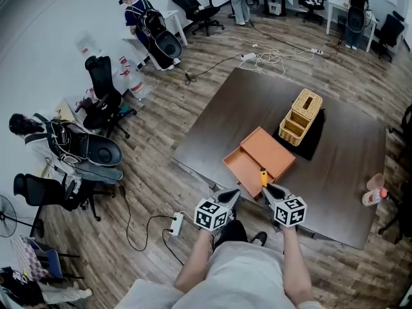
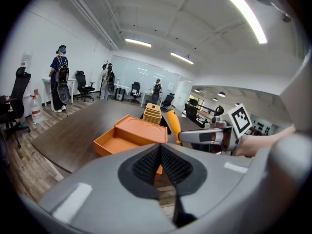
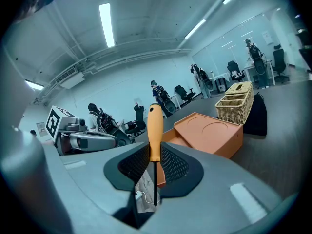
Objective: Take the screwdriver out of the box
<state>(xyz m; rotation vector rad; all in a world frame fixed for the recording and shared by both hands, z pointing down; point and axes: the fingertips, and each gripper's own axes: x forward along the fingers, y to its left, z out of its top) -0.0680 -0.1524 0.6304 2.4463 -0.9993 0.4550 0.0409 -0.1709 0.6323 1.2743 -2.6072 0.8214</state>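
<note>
Right, the big dark counter (image 1: pixel 351 153) fills the middle of the head view, wood floor all around it. On it sits the orange box (image 1: pixel 256 161), open, its tray facing 7 o'clock. At 1 o'clock from the box stands a wicker basket (image 1: pixel 302 116) on a black cloth (image 1: pixel 317 140), apart from the box.

Down at the counter's 6 o'clock edge come both grippers, side by side. The left gripper (image 1: pixel 234 196) is empty: in its own view the fingers (image 2: pixel 146 165) are pressed together with nothing between them, and the box lies beyond at 11 o'clock.

The right gripper (image 1: pixel 266 188) has the prize. Its fingers (image 3: pixel 173 162) are pinching the screwdriver (image 3: pixel 155 130) at the lower end of the orange handle. The handle stands upright at 12 o'clock and the thin black shaft points straight down between the pads.

And the screwdriver is out of the box, lifted clear. In the head view it shows just at the box's 6 o'clock corner.
</note>
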